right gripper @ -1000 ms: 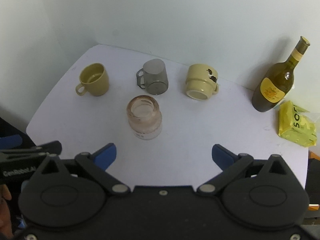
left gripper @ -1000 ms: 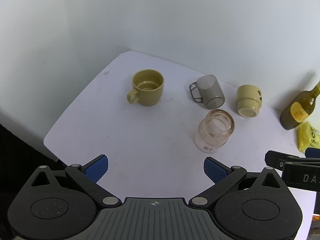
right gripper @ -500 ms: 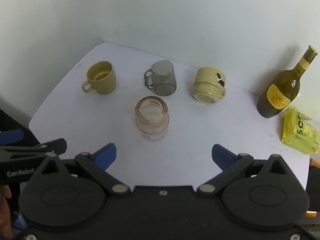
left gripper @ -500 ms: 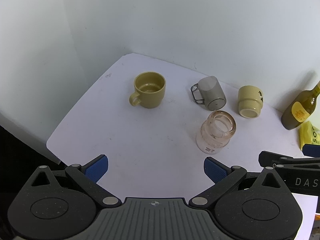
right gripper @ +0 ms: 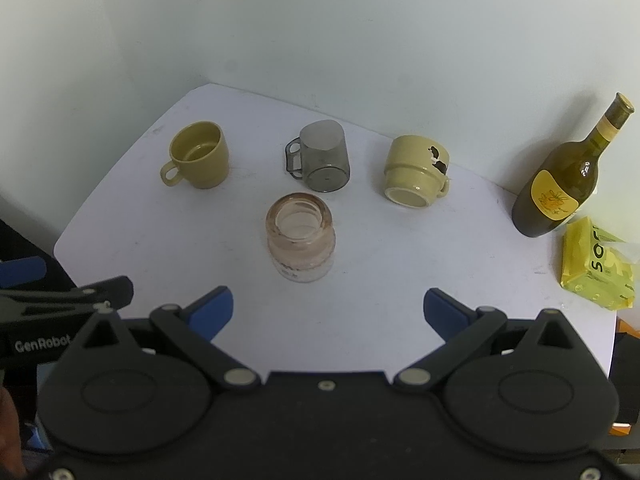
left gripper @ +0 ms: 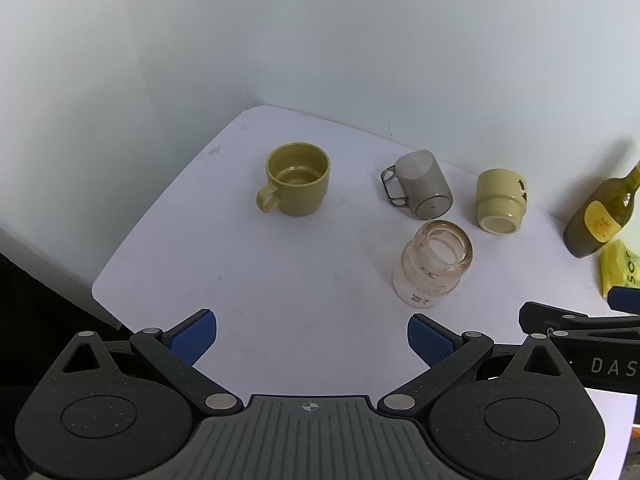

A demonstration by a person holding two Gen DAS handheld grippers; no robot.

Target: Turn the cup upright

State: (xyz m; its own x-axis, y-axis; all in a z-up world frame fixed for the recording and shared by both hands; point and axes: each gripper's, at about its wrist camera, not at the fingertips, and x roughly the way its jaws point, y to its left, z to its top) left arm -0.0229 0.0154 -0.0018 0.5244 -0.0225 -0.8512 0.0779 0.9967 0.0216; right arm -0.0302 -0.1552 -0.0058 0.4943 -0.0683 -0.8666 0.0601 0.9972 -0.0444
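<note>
Four cups stand on a white table [left gripper: 248, 272]. An olive mug [left gripper: 295, 185] [right gripper: 199, 155] stands upright at the left. A smoky grey transparent cup [left gripper: 422, 188] [right gripper: 326, 162] looks upside down, base up. A cream mug [left gripper: 500, 201] [right gripper: 416, 176] is also upside down. A pinkish glass jar-like cup [left gripper: 434, 268] [right gripper: 301, 236] stands nearest; which way up it is I cannot tell. My left gripper [left gripper: 312, 334] and right gripper [right gripper: 328, 306] are both open and empty, held back from the cups.
A dark green wine bottle [right gripper: 560, 188] [left gripper: 604, 216] stands at the right against the wall. A yellow packet [right gripper: 596, 264] lies beside it near the table's right edge. White walls close the back and left.
Both grippers have pulled back and slightly up, so the cups look smaller and farther. Nothing on the table moved.
</note>
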